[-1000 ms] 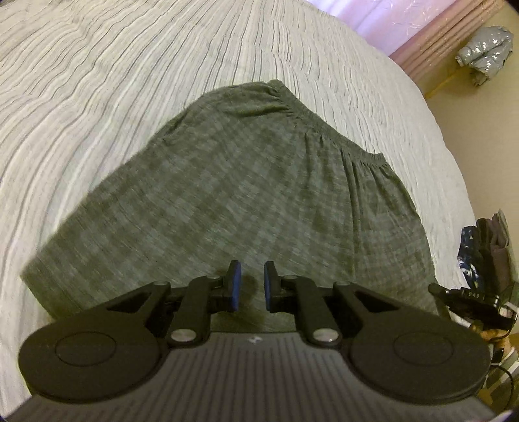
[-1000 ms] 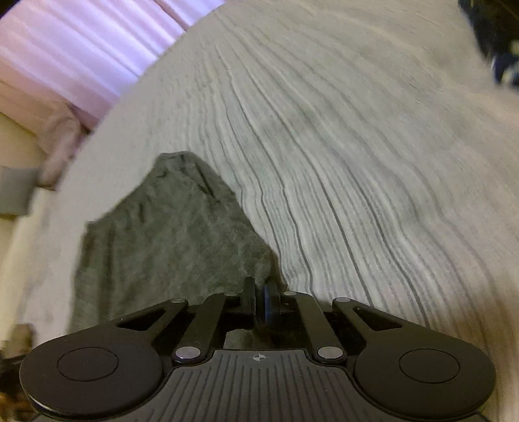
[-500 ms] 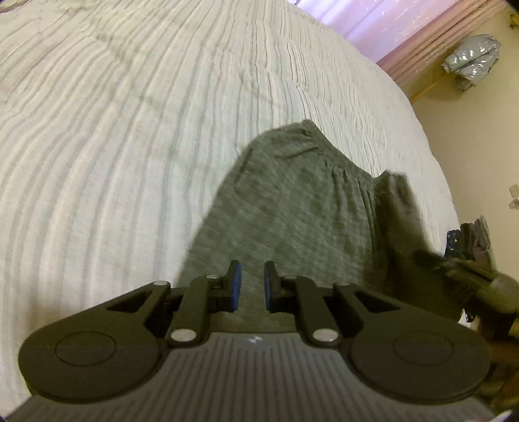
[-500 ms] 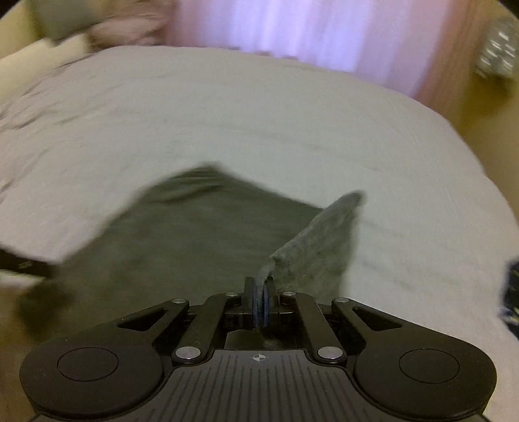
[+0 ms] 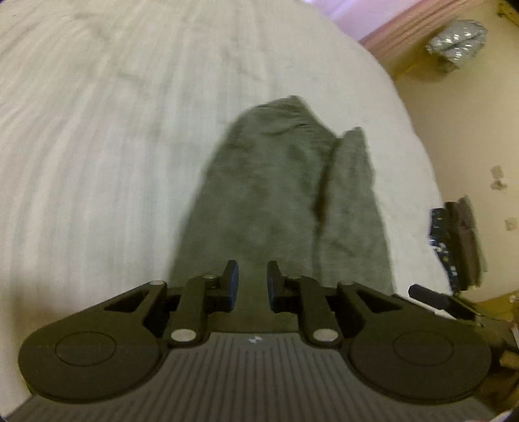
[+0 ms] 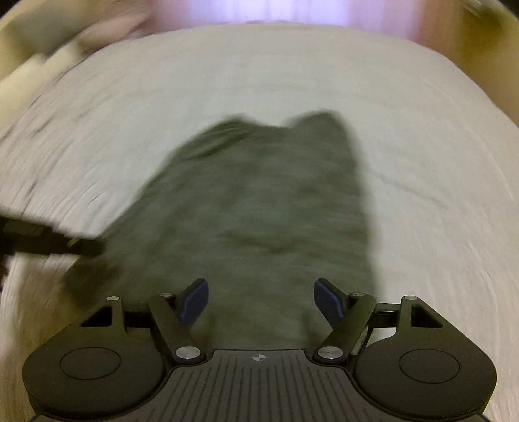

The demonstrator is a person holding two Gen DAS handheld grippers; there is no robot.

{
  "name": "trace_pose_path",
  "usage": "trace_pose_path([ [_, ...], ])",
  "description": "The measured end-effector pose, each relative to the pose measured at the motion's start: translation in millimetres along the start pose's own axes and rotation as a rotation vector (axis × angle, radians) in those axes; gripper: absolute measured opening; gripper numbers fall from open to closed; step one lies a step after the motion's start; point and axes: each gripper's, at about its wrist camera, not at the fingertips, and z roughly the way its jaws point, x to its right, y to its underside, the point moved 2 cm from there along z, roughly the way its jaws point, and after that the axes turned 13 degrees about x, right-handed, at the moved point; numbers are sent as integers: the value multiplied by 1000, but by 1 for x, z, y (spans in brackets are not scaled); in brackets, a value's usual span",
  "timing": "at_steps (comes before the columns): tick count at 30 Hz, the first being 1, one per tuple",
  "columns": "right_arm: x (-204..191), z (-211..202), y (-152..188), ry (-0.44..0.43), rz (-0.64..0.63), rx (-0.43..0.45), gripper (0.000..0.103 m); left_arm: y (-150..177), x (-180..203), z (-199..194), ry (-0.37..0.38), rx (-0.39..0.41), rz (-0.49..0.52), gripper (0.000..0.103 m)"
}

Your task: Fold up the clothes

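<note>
A grey-green garment point(image 5: 275, 194) lies on the striped white bed point(image 5: 97, 130), folded lengthwise with its right flap laid over the middle. My left gripper point(image 5: 252, 282) hovers over the garment's near end. Its jaws are opening, a narrow gap shows between the blue pads, and no cloth is in it. In the right wrist view the same garment point(image 6: 259, 201) stretches away under my right gripper point(image 6: 261, 300). The right jaws are opening wide, with nothing pinched between them. A dark, blurred part of the left gripper point(image 6: 48, 240) reaches in at the left edge.
A small stack of dark clothes point(image 5: 454, 240) sits at the bed's right edge. On the floor beyond lies a silver jacket point(image 5: 457, 42). A pink curtain point(image 6: 292, 13) hangs behind the bed, and pillows point(image 6: 65, 58) lie at its far left.
My right gripper carried one side of the garment across, laid it over the rest and let go, opening wide. The garment now looks narrower. The left jaws have parted slightly.
</note>
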Motion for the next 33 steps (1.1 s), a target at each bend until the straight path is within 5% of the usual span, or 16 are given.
trace_pose_path([
  [4,97,23,-10,109,349,-48,75,-9,29,40,44,-3,8,23],
  [9,172,51,-12,107,641,-62,75,-32,60,96,74,-11,28,28],
  [17,198,97,-38,40,639,-50,75,-59,87,166,84,-12,54,30],
  [19,199,114,-42,21,629,-55,75,-57,90,175,92,-33,64,26],
  [21,200,127,-46,3,621,-61,75,-54,93,176,114,-49,79,0],
  [25,199,142,-50,-27,592,-71,75,-66,110,127,154,53,144,0],
  [29,186,149,-49,-61,560,-78,75,-77,89,81,19,123,205,0],
  [33,165,160,-49,-92,517,-83,75,-74,40,94,-114,52,185,3],
])
